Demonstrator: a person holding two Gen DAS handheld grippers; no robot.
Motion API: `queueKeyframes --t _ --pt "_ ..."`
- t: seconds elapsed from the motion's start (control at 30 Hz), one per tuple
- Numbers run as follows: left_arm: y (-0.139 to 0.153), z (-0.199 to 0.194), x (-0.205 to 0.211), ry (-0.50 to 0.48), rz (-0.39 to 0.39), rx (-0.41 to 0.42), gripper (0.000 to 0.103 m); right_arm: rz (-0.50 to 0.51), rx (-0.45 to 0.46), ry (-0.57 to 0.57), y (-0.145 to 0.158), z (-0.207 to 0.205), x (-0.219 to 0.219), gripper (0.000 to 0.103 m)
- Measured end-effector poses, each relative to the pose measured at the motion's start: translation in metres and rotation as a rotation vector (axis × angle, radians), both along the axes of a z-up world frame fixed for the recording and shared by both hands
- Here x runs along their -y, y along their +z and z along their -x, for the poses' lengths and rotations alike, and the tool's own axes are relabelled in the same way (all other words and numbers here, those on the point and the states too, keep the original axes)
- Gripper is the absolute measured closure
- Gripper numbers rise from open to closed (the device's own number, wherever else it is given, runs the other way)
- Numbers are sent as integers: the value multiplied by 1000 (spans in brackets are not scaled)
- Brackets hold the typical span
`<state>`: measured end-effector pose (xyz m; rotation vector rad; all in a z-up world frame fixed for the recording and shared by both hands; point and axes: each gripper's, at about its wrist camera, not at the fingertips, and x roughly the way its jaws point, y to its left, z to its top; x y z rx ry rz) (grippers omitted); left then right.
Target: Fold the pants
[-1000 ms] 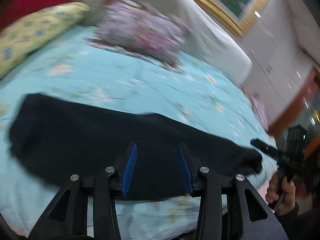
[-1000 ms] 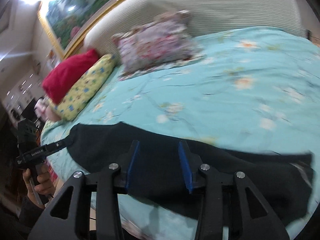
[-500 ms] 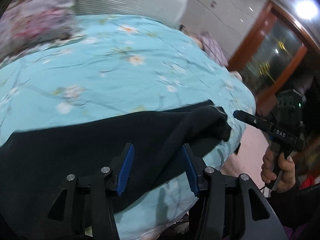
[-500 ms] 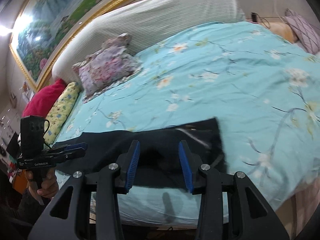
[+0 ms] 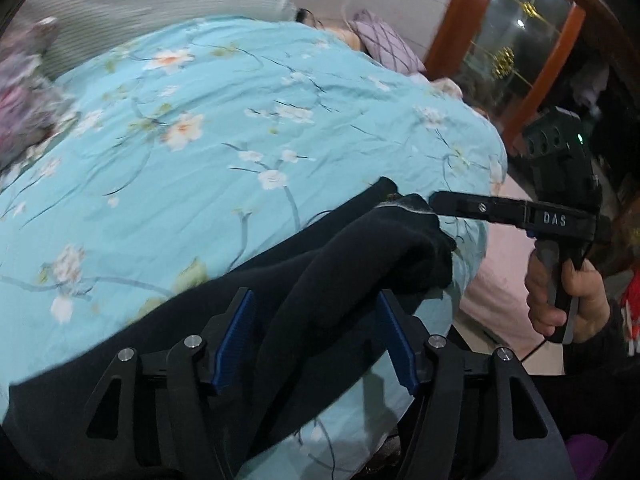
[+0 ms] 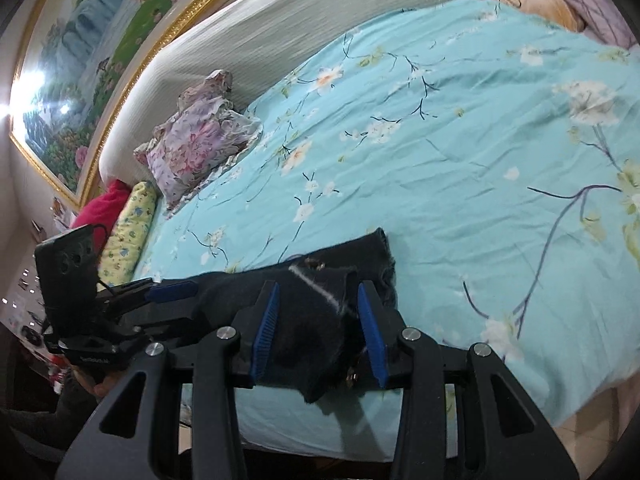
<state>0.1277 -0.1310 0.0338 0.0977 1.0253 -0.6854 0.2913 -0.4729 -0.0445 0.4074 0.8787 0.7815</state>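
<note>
Closest to us, the left gripper (image 5: 316,340) has its blue ribbed fingers (image 5: 234,336) spread wide. They've just been opening, and a soft roll of the black knit pants (image 5: 360,264) runs between them without either pad pressing on it. Our right gripper (image 6: 320,328) has its fingers partly apart with the doubled-over end of the pants sitting in the gap; we honestly can't tell if the pads are pinching it or just straddling it.

The pants lie along the near edge of the bed, on the turquoise floral bedsheet (image 5: 224,128), one end flipped back over the rest.

What worries us: that fabric is thick, floppy and bunchy, so once let go the top layer could slump or slide toward the edge and the fold would end up crooked. The sheet is wrinkly too, so a finger might snag it.

Further back sit a frilly pink floral pillow (image 6: 200,140) and the pale ribbed padded headboard (image 6: 280,28).
</note>
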Motion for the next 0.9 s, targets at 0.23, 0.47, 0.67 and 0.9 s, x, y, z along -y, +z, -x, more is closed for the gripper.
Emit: queueKeyframes --t 0.23,0.47,0.67,0.9 --pt "-14 -14 22 -66 -82 -26 40 -27 -97 82 -16 -19 -5 61" --pt "-16 -7 34 -109 -168 11 89 -25 -29 133 -8 -23 -12 99" --pt "18 -12 29 0 -202 160 92 -20 200 168 53 -45 -27 99" --pt "19 -12 30 45 -183 162 92 41 464 260 70 -37 -34 100"
